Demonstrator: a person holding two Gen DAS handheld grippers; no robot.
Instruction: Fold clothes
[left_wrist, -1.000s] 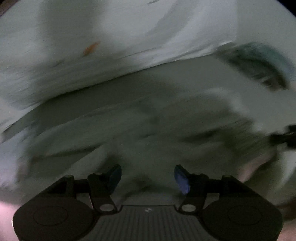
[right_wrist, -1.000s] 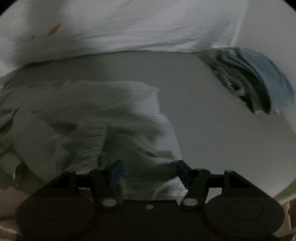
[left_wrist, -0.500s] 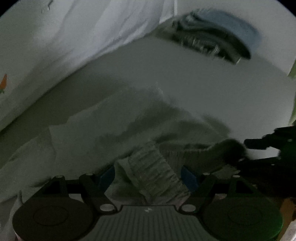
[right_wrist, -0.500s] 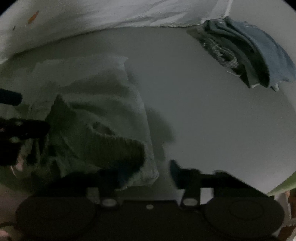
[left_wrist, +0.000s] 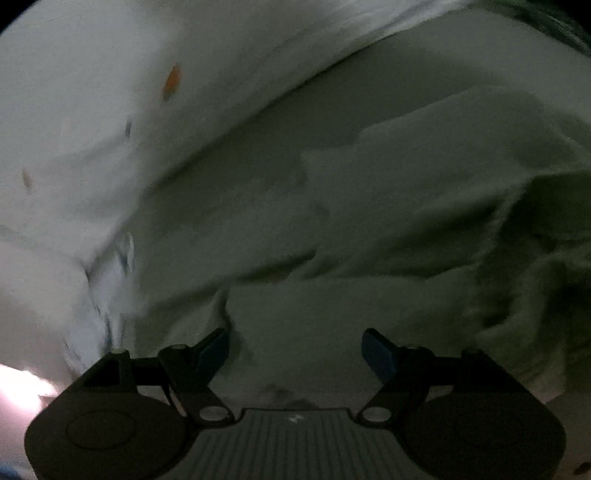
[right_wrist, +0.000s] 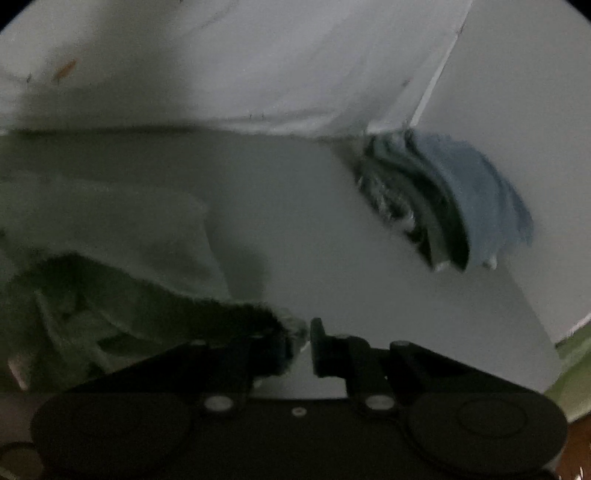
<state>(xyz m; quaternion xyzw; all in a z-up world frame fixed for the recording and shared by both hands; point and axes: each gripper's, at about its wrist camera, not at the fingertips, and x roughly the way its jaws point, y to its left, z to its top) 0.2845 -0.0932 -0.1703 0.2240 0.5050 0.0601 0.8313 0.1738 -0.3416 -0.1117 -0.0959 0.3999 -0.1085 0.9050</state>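
Pale bed surface (right_wrist: 314, 221) under white bedding (right_wrist: 258, 55); right hand-held gripper (right_wrist: 308, 343) just clenched onto garment (right_wrist: 129, 258), left hand-held gripper (left_wrist: 295, 350) released.

The left gripper (left_wrist: 295, 349) is matte black, with two angled fingers tipped by blue pads (left_wrist: 375, 354). Each finger pivots on a pale round screw head. Behind them sit two rounded housings with embossed circles, and between these a grey ribbed plate bearing a small white mark. The right gripper (right_wrist: 301, 341) has the same black build, with a plain black middle and one small centre screw.
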